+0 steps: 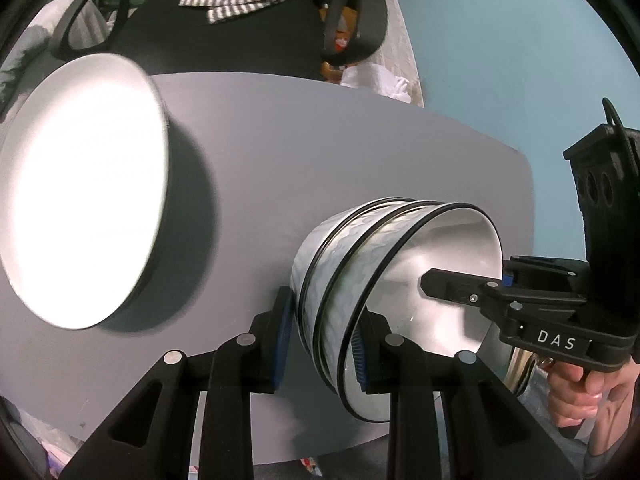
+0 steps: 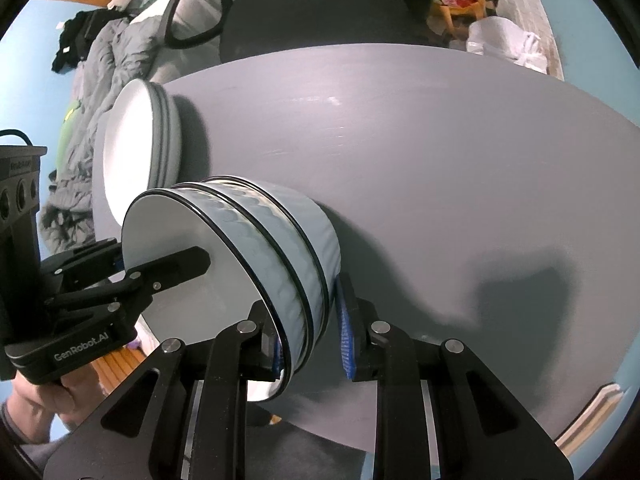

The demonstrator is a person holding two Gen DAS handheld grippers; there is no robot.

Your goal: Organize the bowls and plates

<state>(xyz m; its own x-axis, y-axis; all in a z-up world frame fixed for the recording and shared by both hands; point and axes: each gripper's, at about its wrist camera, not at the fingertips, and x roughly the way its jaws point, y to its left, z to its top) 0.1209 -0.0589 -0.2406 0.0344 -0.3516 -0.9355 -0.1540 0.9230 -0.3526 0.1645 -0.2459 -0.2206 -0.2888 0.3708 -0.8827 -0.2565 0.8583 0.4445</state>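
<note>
Item: bowl stack [image 1: 360, 288], three nested pale-blue bowls with dark rims, resting on the grey bench [image 1: 320, 152] toward its near edge, at about 5 o'clock in the left wrist view. Plate stack [image 2: 136, 136], white, sat farther off at 10 o'clock in the right wrist view, apart from the bowls.

Left claw [image 1: 322, 340]: you had it straddling the wall of the stack, one blue pad outside, one inside the top bowl; whether the pads pressed the wall I could not tell. Right claw [image 2: 310, 340]: same arrangement from the opposite side, inner pad inside the rim, outer pad standing off the wall with a visible gap, so not yet clamped.

Hazards, as judged:
- Each claw reached only part of the wall. If you lifted, the lower bowls might have hung by nesting friction alone and dropped out.
- Uneven closing of the two claws could have tilted or skidded the stack toward the near bench edge.
- Glazed walls looked slick; a light pinch might have slipped.
- Carrying toward the plate stack risked rim-to-rim contact.
</note>
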